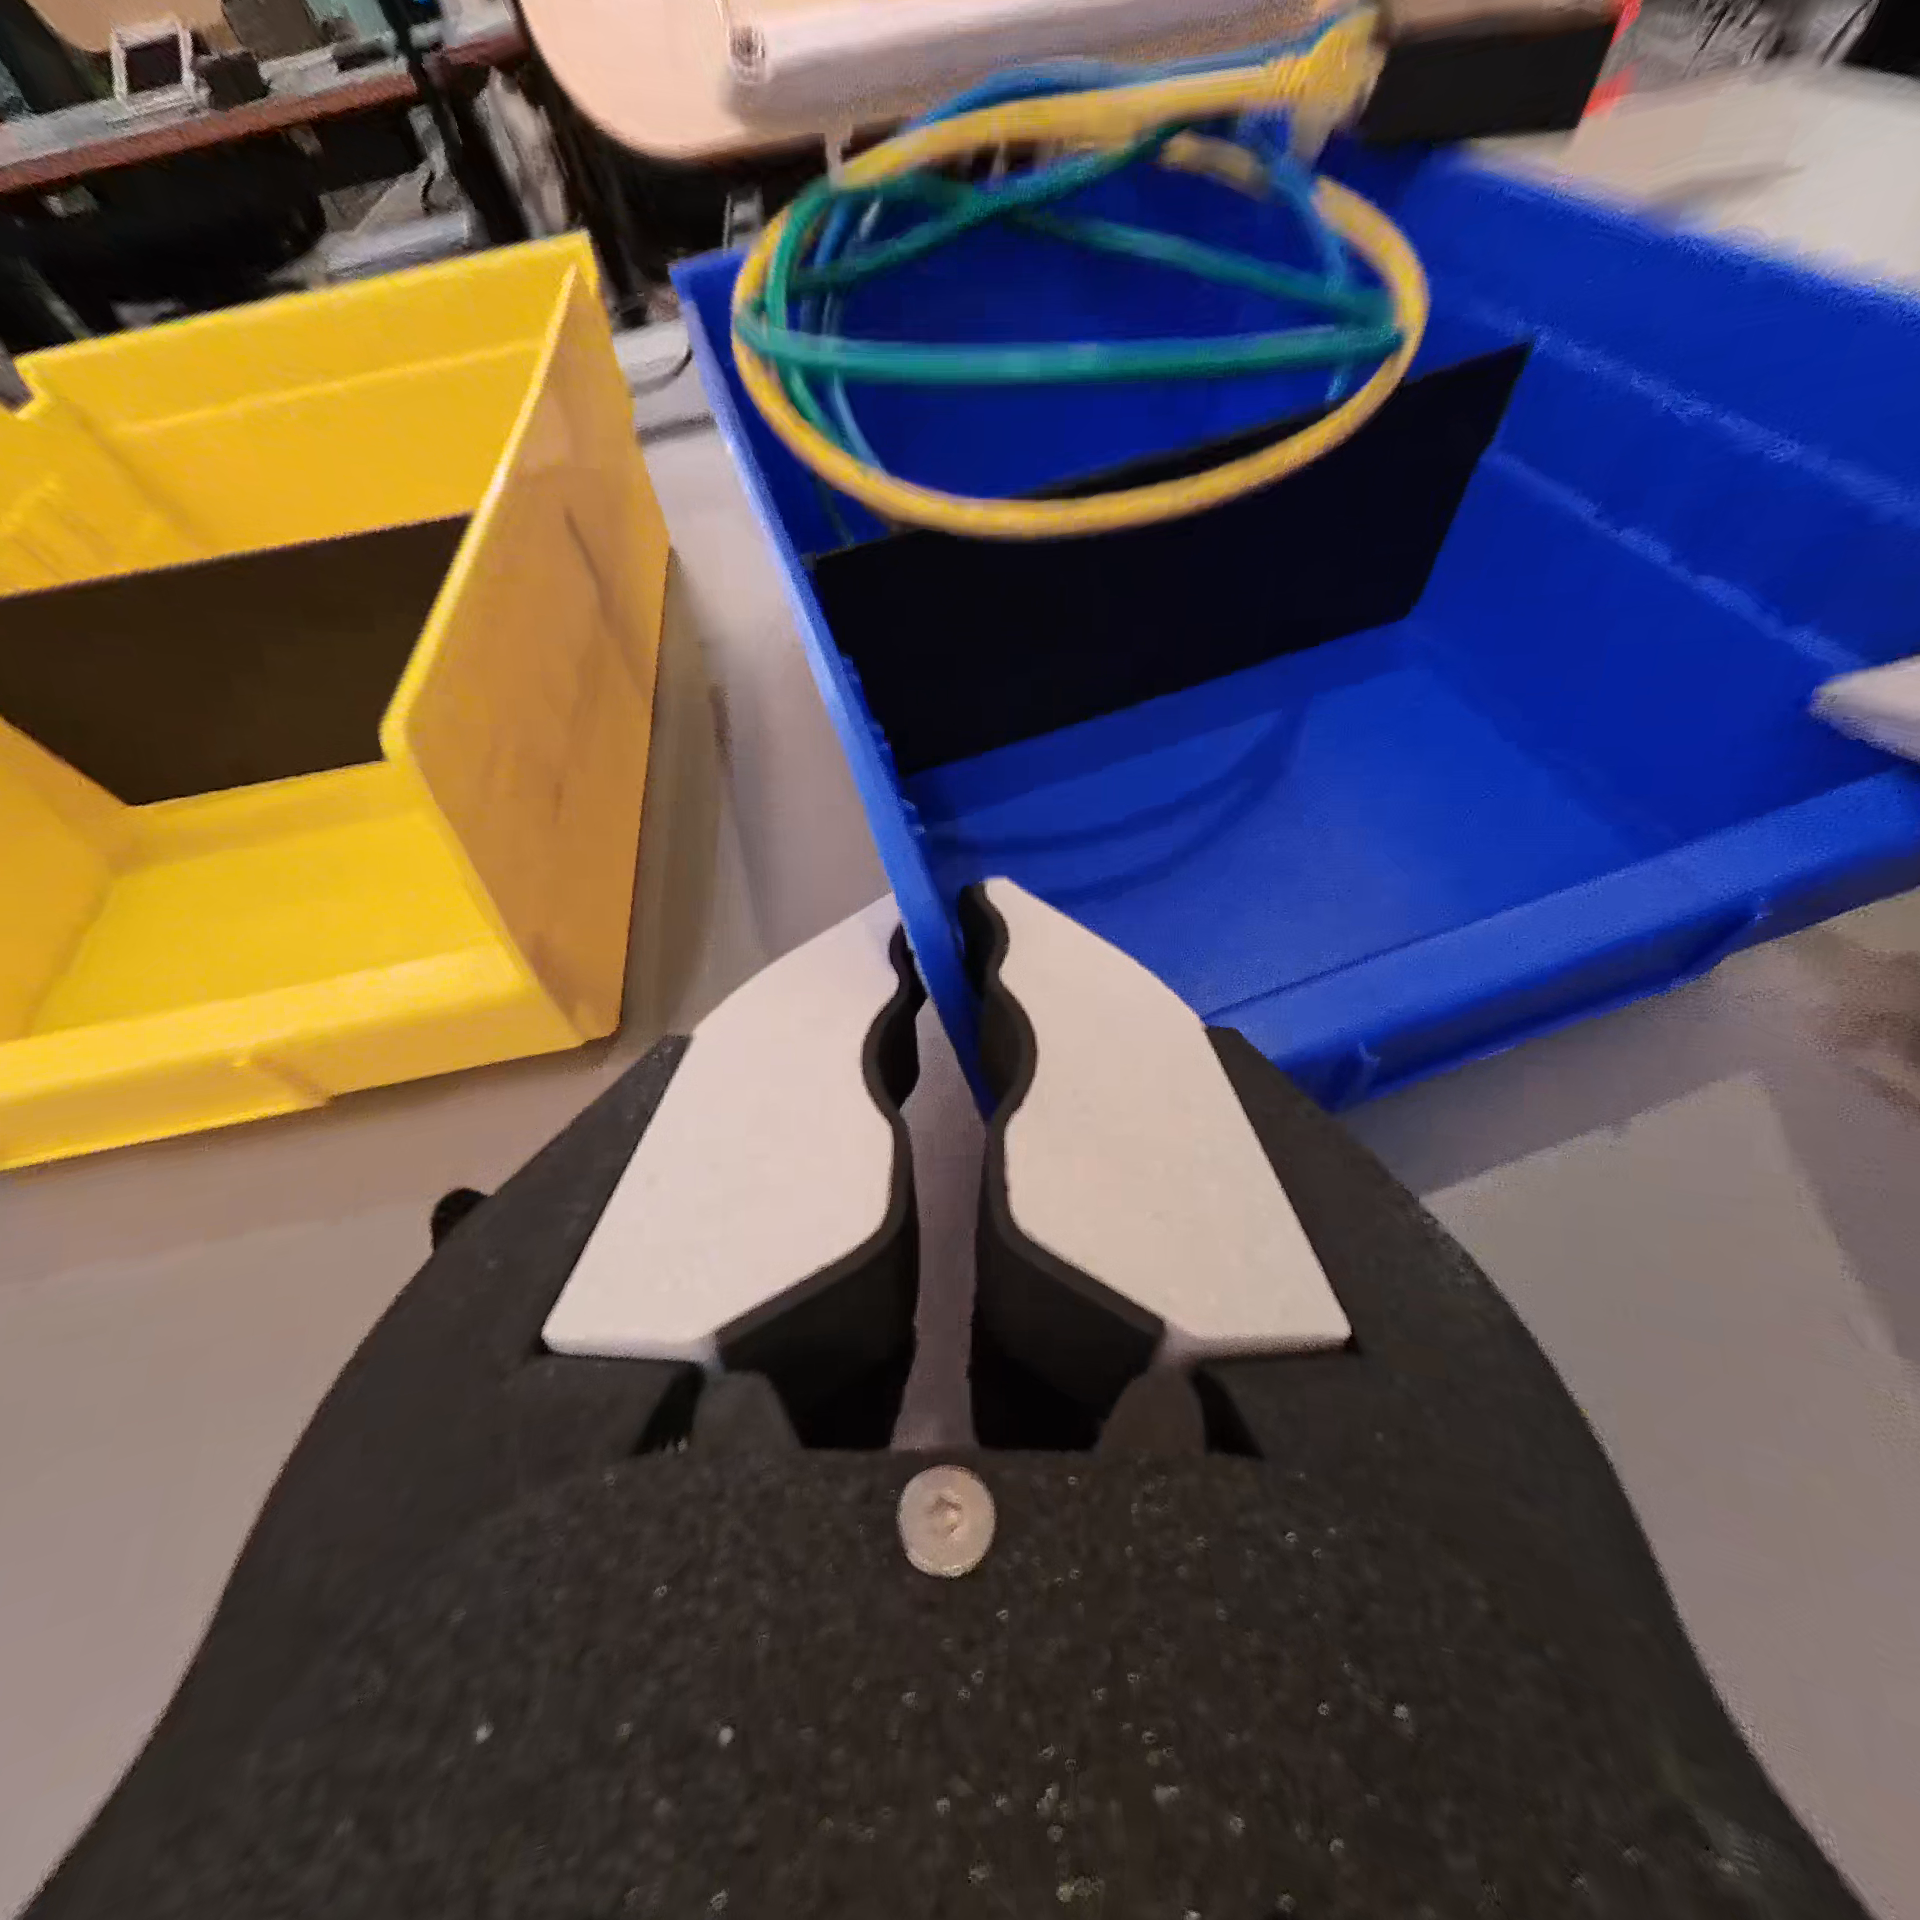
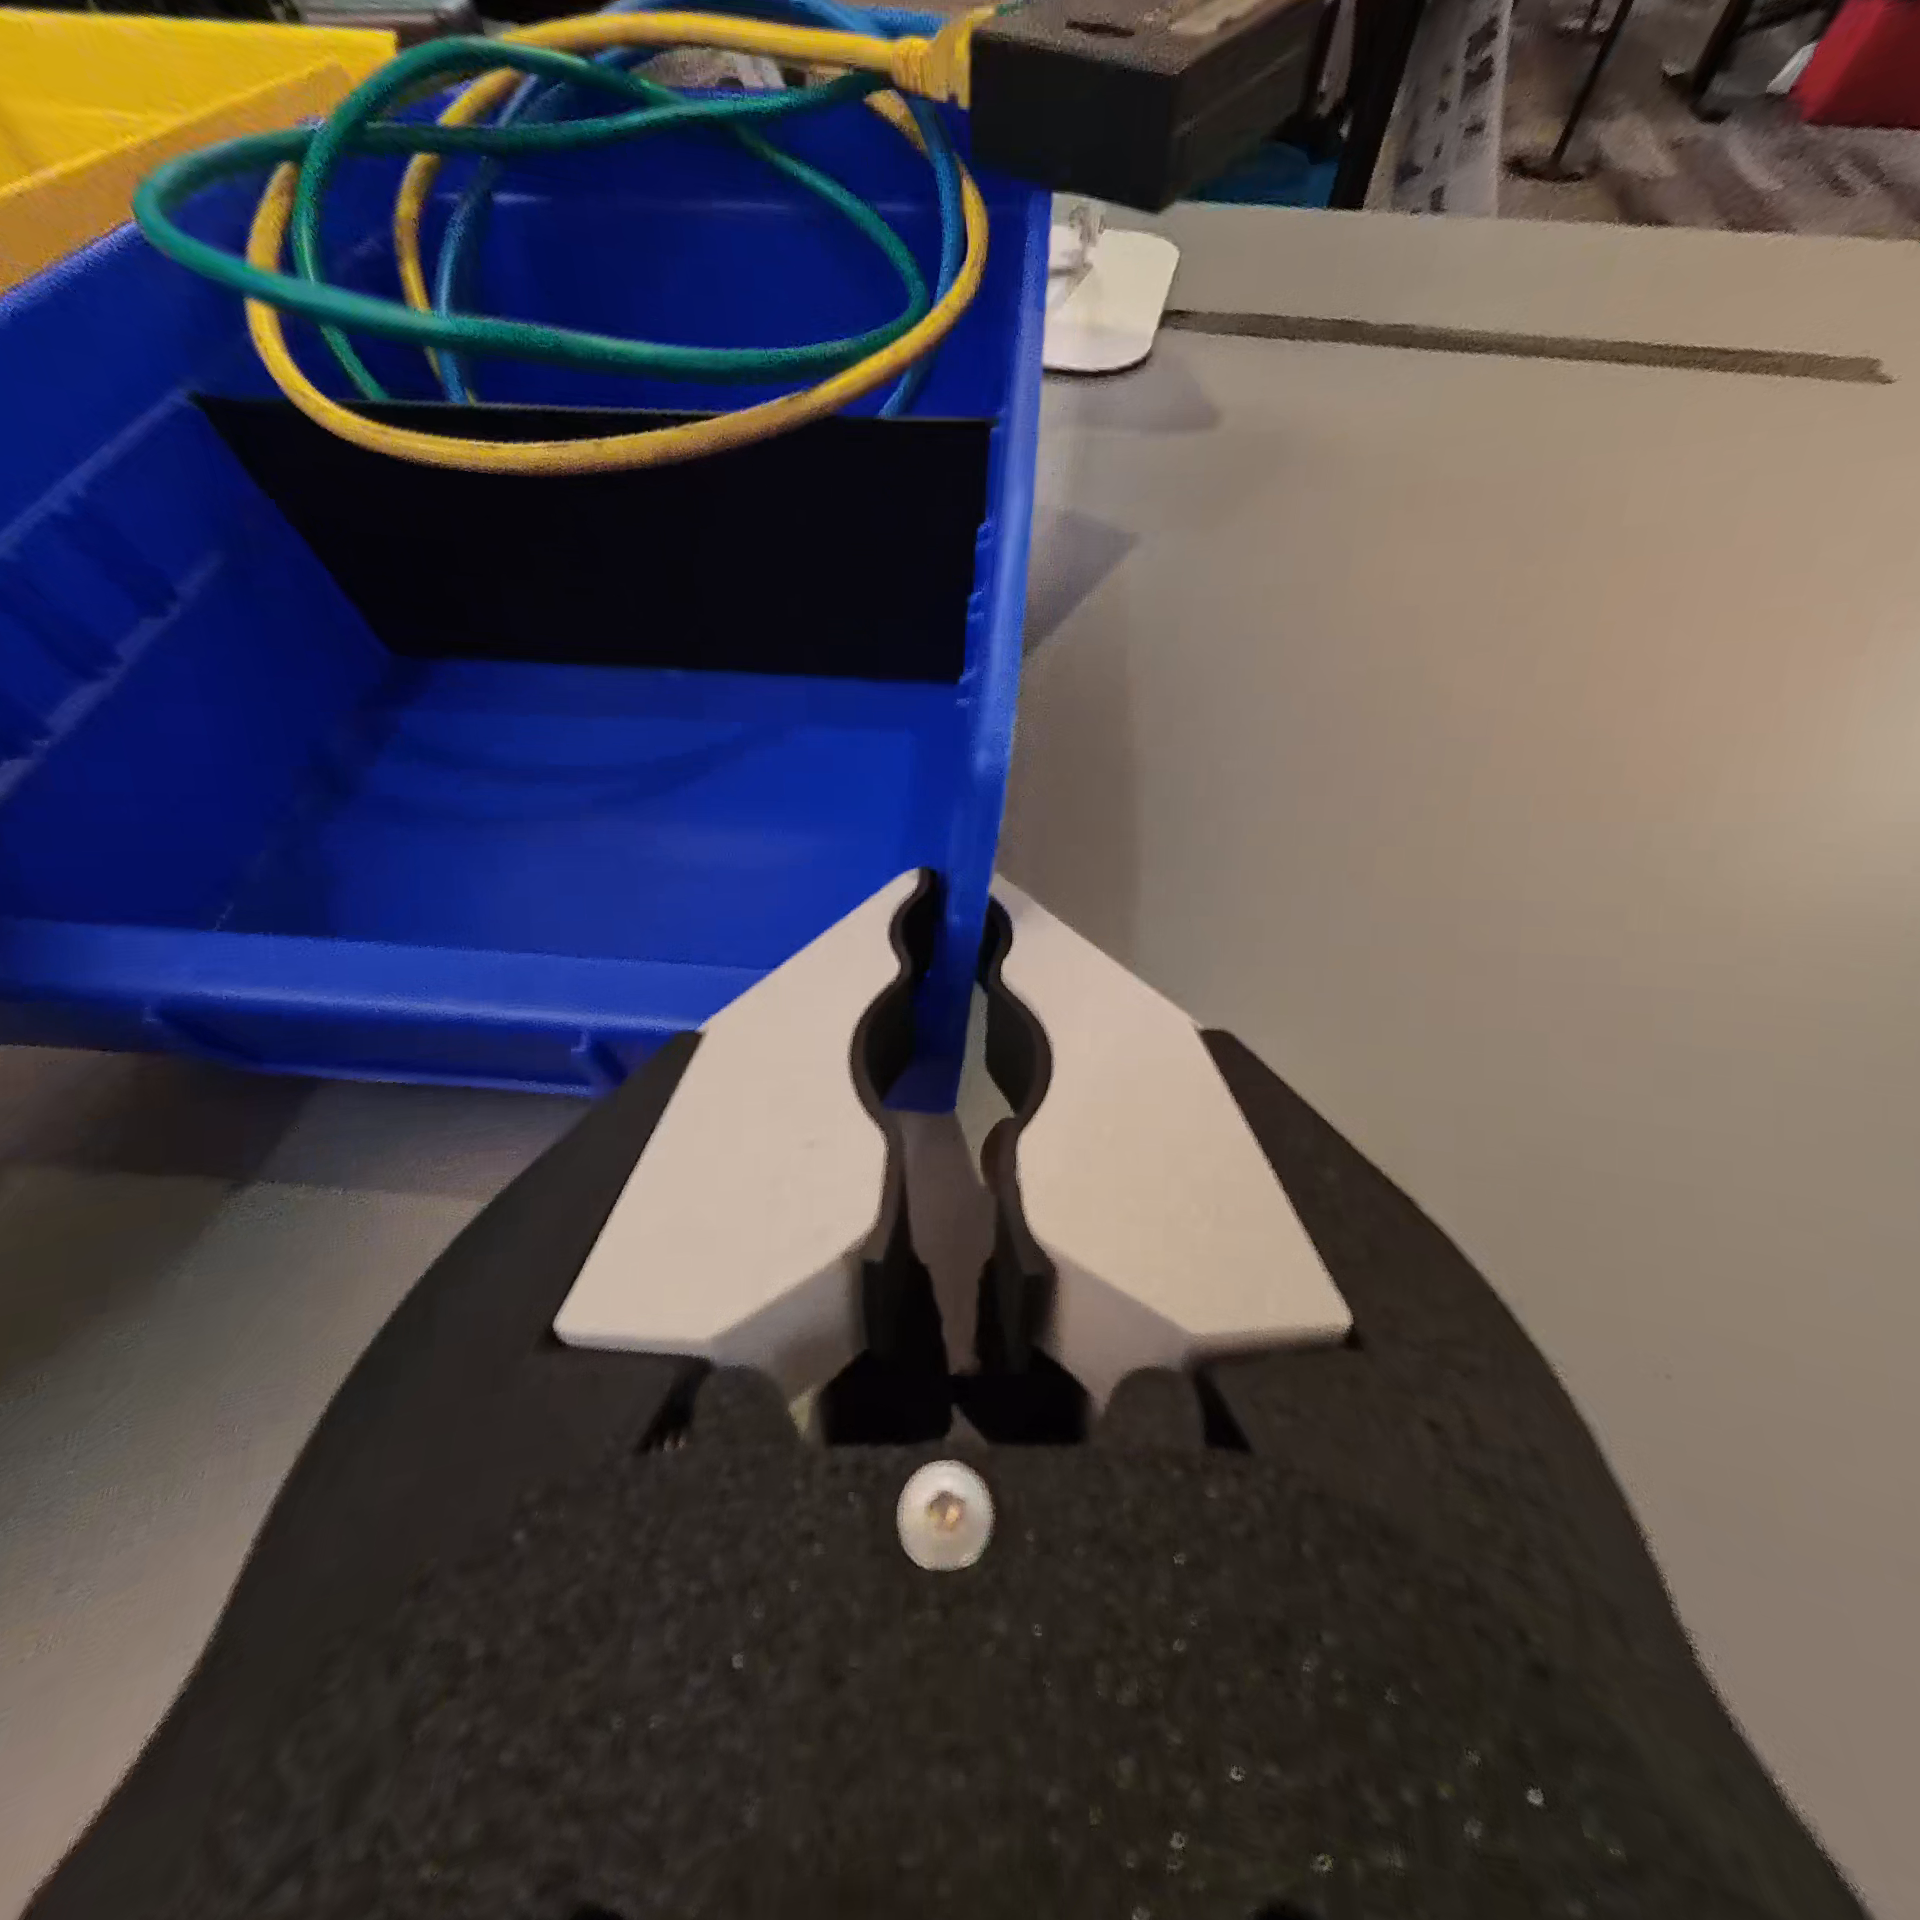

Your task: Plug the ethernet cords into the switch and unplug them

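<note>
Yellow (image 1: 1039,514), green (image 1: 1039,364) and blue ethernet cords loop above the far compartment of a blue bin (image 1: 1558,935). They run to a black switch (image 1: 1475,94) at the bin's far end. In the right wrist view the yellow cord (image 2: 623,452), green cord (image 2: 623,348) and blue cord (image 2: 457,260) show the same, with a yellow plug in the switch (image 2: 1122,104). My left gripper (image 1: 951,914) is closed on the bin's left wall near the front corner. My right gripper (image 2: 961,904) is closed on the right wall of the bin (image 2: 416,997).
A black divider (image 1: 1143,603) (image 2: 675,540) splits the blue bin. A yellow bin (image 1: 520,623) (image 2: 104,94) with its own dark divider stands to the left. A white plate (image 2: 1107,301) and a dark tape strip (image 2: 1507,348) lie on the grey table to the right.
</note>
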Action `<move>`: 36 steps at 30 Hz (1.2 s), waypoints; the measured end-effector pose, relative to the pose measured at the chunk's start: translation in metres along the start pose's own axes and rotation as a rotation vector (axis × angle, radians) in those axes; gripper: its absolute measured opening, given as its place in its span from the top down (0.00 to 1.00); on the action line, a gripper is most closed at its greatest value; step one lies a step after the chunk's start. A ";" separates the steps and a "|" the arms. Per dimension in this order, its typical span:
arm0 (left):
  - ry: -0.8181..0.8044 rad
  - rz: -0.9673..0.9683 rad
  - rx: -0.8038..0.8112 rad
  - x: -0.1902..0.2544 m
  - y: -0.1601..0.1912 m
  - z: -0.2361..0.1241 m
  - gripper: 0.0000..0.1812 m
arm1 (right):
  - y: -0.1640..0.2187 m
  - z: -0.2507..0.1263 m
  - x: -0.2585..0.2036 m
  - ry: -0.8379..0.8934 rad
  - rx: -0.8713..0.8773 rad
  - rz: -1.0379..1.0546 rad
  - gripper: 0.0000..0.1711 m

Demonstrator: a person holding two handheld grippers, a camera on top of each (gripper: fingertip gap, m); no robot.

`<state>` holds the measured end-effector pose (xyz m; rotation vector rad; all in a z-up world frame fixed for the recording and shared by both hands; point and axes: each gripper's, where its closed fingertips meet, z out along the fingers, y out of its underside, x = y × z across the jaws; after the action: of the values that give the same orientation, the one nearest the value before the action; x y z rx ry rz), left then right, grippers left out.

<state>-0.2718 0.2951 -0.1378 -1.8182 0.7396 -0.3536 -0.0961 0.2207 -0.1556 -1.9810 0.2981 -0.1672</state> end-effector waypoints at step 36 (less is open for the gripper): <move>-0.100 -0.192 -0.102 -0.267 0.035 -0.020 0.98 | -0.031 -0.077 -0.073 -0.237 0.242 -0.238 0.76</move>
<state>-0.4979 0.4432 -0.1338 -1.9946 0.5235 -0.3520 -0.1812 0.1863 -0.0944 -1.7693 -0.1079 -0.1130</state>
